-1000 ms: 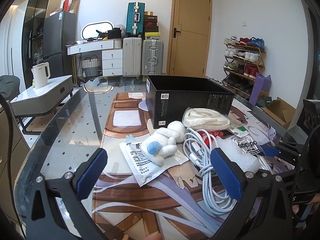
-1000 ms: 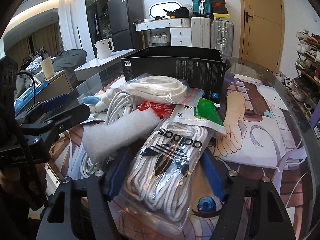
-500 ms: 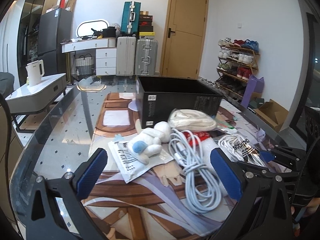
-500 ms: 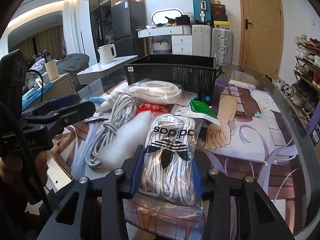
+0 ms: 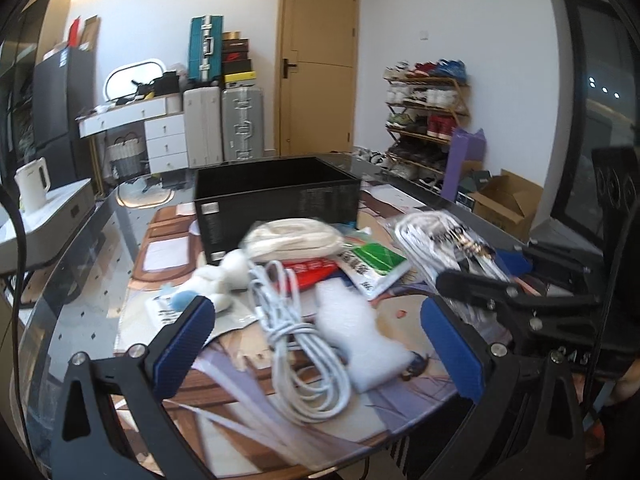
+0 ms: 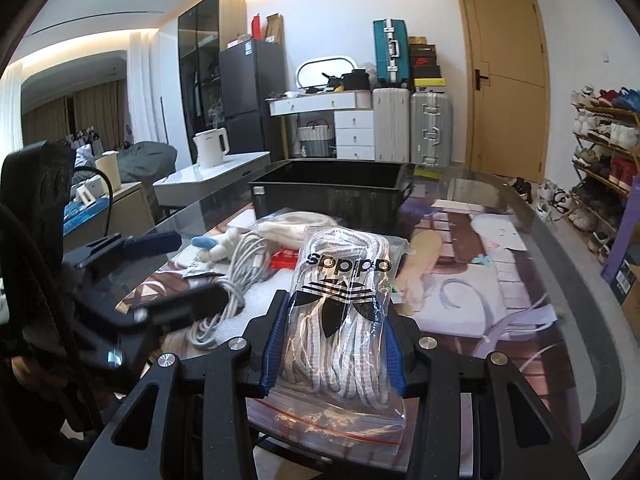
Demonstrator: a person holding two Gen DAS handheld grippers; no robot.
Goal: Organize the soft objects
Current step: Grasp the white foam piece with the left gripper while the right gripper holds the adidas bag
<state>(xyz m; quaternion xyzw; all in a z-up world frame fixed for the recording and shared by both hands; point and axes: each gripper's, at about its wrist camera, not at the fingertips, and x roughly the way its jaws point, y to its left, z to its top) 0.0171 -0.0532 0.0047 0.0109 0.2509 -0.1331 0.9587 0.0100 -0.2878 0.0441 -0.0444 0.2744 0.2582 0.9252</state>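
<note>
My right gripper (image 6: 336,308) is shut on a clear zip bag of white laces (image 6: 344,280), lifted a little off the table. In the left wrist view the bag (image 5: 436,236) hangs at the right, held by the right gripper (image 5: 492,272). My left gripper (image 5: 316,312) is open and holds nothing, hovering over a coiled white cable (image 5: 288,320) and a white foam piece (image 5: 360,336). A white plush toy (image 5: 216,280) and a bagged cream cord (image 5: 296,240) lie in front of the open black box (image 5: 280,200).
A green-and-white packet (image 5: 372,260) and a red packet (image 5: 312,270) lie among the pile on the printed mat (image 6: 480,280). The round glass table edge (image 6: 580,280) curves at the right. A side table with a kettle (image 5: 34,184) stands to the left.
My right gripper's jaws closed on the bag of laces and raised it off the pile. Both grippers drew back and rose, and the left one turned towards the right.
</note>
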